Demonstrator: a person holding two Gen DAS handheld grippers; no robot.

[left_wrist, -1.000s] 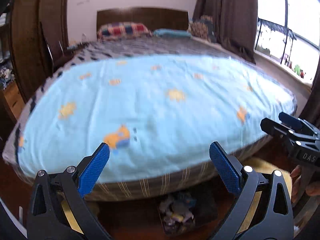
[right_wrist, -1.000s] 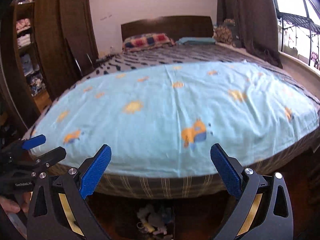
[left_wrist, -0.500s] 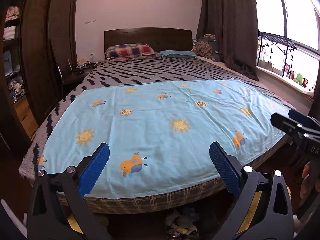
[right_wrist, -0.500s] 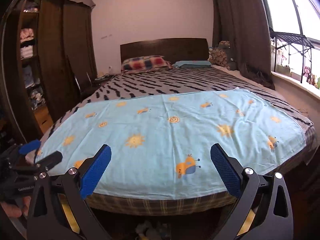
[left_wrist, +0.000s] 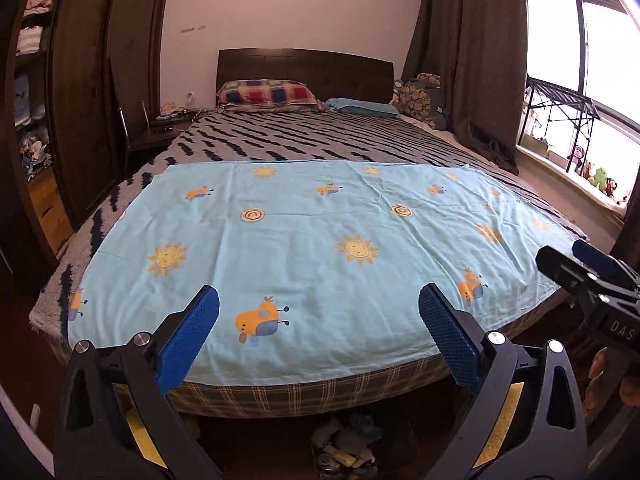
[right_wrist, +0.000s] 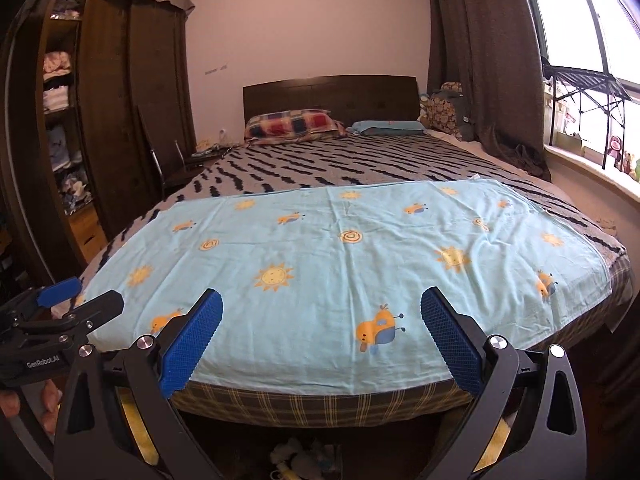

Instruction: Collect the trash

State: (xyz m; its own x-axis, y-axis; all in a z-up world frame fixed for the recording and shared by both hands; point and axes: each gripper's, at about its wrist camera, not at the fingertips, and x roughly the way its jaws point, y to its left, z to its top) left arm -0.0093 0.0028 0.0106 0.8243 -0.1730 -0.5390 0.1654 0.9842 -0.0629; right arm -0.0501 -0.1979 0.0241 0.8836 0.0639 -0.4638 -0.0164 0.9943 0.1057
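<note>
Left gripper [left_wrist: 318,336]: jaws spread wide, nothing between the blue pads, held at the foot of the bed and aimed along it.
Right gripper [right_wrist: 320,338]: also wide and empty; its side shows at 3 o'clock in the left wrist view, just beside the left one.
Trash [left_wrist: 344,454]: a small heap of bottles and crumpled bits on the floor under the bed's foot, at 6 o'clock in the left view, partly cut off by the frame edge. In the right view only a sliver shows at 6 o'clock.
Blue sheet [left_wrist: 320,248]: printed with suns and little animals, spread flat over the near half of the bed, centre of both views, nothing lying on it.
Bed [left_wrist: 304,398]: plaid mattress edge just above the trash; striped blanket beyond the sheet towards 12 o'clock.
Pillows [left_wrist: 268,94]: against the headboard at 12 o'clock, far.
Step in hand: looking for what to pick; no grasp begun, I judge.
Next move: tip a gripper down to 6 o'clock and reach low under the bed edge, keeping jaws wide until around one piece.
Change: both views have lifted and steadied; the sheet was blurred and filled the frame a second ago, and now the headboard and wall show.
</note>
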